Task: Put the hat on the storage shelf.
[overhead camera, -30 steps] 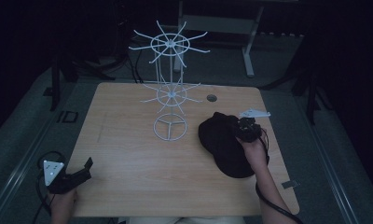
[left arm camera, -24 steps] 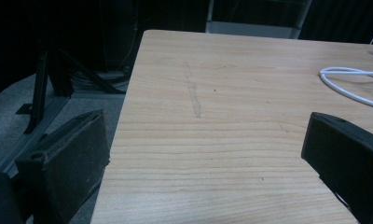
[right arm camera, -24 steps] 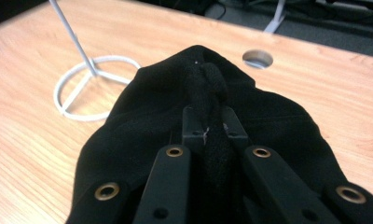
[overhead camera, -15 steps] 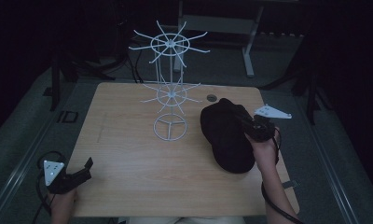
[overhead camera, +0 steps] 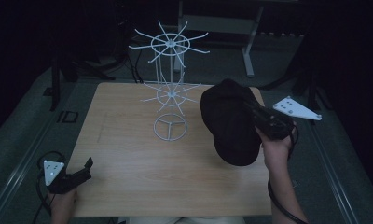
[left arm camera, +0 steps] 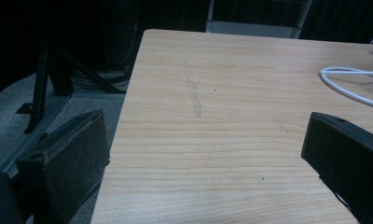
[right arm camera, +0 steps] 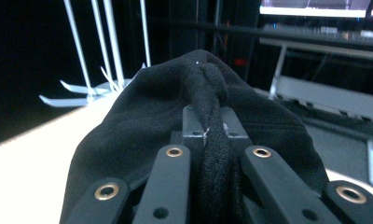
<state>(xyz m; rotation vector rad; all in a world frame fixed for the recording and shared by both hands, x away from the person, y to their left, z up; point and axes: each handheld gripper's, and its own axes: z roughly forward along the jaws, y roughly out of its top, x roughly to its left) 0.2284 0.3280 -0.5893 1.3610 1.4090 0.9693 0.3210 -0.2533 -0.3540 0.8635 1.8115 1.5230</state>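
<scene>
The black hat (overhead camera: 231,122) is held pinched in a fold by the right gripper (overhead camera: 264,122) above the table's right edge, the left gripper (overhead camera: 79,173) open at the near-left corner; the rack (overhead camera: 169,88) could be toppled if snagged.

Honestly there's nothing readable anywhere here, no text, labels, brand marks or numbers. The pale wooden table top (overhead camera: 128,140) is bare grain with one faint smudge, the black fabric cap (overhead camera: 231,121) has no logo facing the cameras, and the white wire rack (overhead camera: 169,88) carries no tags. A bright screen strip far back in the right gripper view is too blurred to make out.
</scene>
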